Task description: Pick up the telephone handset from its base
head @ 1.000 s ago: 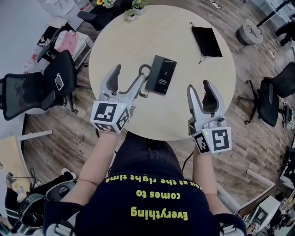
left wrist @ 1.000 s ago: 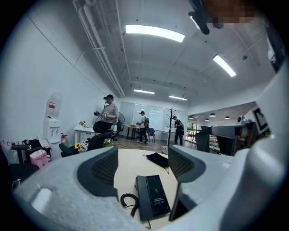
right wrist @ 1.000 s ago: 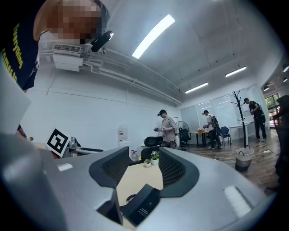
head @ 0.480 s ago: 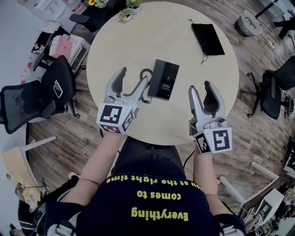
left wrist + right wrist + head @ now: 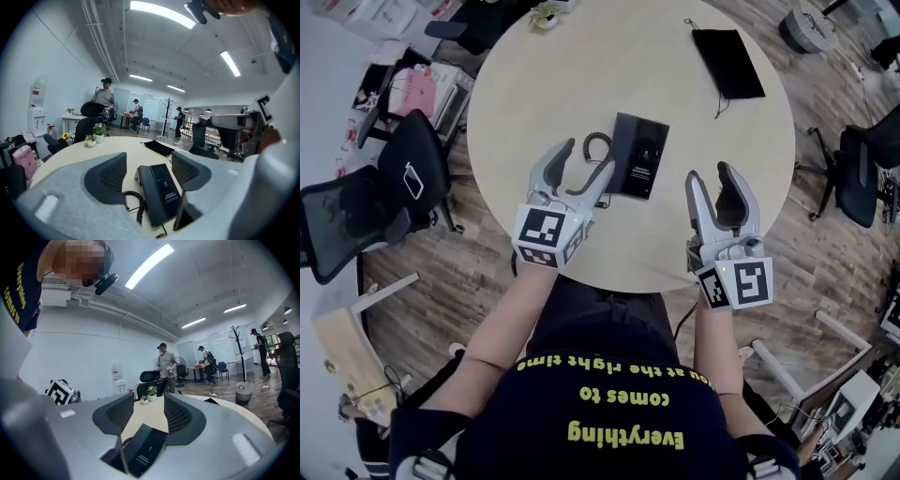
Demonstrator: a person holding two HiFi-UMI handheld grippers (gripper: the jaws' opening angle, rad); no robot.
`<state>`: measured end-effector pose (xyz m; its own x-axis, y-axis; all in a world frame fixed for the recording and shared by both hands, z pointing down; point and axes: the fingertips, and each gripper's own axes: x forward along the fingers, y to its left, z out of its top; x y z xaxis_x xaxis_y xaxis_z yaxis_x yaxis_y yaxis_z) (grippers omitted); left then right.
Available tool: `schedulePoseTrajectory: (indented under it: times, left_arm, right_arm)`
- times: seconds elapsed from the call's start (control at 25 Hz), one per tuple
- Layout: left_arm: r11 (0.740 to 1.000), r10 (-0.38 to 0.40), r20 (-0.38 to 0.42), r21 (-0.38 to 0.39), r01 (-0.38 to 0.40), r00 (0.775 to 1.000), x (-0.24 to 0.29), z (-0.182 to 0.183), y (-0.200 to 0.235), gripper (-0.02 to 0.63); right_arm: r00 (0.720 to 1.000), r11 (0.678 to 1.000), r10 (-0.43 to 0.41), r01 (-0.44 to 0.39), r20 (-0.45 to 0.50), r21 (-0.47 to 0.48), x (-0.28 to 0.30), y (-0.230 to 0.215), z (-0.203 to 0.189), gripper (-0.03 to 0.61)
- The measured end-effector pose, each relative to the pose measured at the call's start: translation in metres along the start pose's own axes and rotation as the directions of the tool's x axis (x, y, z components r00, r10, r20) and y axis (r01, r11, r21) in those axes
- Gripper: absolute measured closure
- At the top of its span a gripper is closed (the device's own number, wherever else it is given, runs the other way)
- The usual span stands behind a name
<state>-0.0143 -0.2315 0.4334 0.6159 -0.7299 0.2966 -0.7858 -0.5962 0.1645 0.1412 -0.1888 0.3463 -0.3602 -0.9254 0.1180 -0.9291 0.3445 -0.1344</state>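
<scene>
A slim black telephone point(image 5: 639, 155) lies flat near the middle of the round table point(image 5: 534, 84), its handset resting on the base, and a coiled cord point(image 5: 598, 145) comes off its left side. My left gripper point(image 5: 587, 160) is just left of the phone, over the cord. Its jaws are closing but still wide, and nothing is pressed between them. In the left gripper view the telephone point(image 5: 159, 191) lies ahead of the left gripper point(image 5: 147, 171). My right gripper point(image 5: 710, 178) hovers open to the phone's right, apart from it. The right gripper view shows the telephone point(image 5: 145, 451) below the right gripper point(image 5: 147, 416).
A black pouch point(image 5: 728, 61) lies at the table's far right. Small potted flowers point(image 5: 96, 133) stand at the far edge. Office chairs point(image 5: 412, 169) crowd the left side and another chair point(image 5: 862, 173) stands at the right. Several people point(image 5: 105, 96) are in the background.
Both grippers have come down and forward over the table. The left one has moved right, close to the phone's cord side, with its jaws a little narrower.
</scene>
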Motion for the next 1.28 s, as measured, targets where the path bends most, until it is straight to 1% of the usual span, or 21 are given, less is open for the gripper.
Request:
schedulePoseTrajectory:
  times: [0.2,0.36,0.52,0.64,0.84,1.04,1.16,1.28]
  left_arm:
    - [1.000,0.003,-0.040,-0.010,-0.004,0.999,0.017,-0.018,0.006,0.325]
    - [0.999,-0.023,-0.093,-0.041,0.019,0.995,0.034,-0.042,0.008,0.344]
    - [0.997,-0.051,-0.153,-0.069,0.041,0.987,0.051,-0.069,0.008,0.345]
    - [0.995,-0.074,-0.191,-0.082,0.059,0.979,0.061,-0.087,0.007,0.353]
    - [0.988,-0.120,-0.234,-0.126,0.092,0.965,0.072,-0.108,0.007,0.387]
    - [0.978,-0.169,-0.282,-0.168,0.125,0.945,0.083,-0.127,0.006,0.395]
    - [0.968,-0.206,-0.296,-0.203,0.149,0.933,0.087,-0.134,0.004,0.398]
    - [0.955,-0.242,-0.293,-0.242,0.173,0.925,0.091,-0.135,0.001,0.453]
  right_arm:
    - [0.999,1.000,-0.022,0.023,-0.038,0.021,0.006,-0.009,-0.020,0.373]
    - [0.997,0.999,-0.037,0.039,-0.069,0.027,0.011,-0.015,-0.035,0.373]
    - [0.995,0.998,-0.049,0.051,-0.085,0.021,0.016,-0.020,-0.045,0.374]
    - [0.993,0.998,-0.053,0.055,-0.105,0.022,0.019,-0.022,-0.054,0.374]
    - [0.990,0.998,-0.054,0.058,-0.133,0.028,0.022,-0.023,-0.064,0.374]
    - [0.988,0.998,-0.055,0.061,-0.146,0.035,0.023,-0.025,-0.071,0.374]
    - [0.987,0.997,-0.055,0.062,-0.153,0.038,0.023,-0.025,-0.073,0.374]
    - [0.986,0.997,-0.055,0.063,-0.158,0.042,0.023,-0.026,-0.075,0.375]
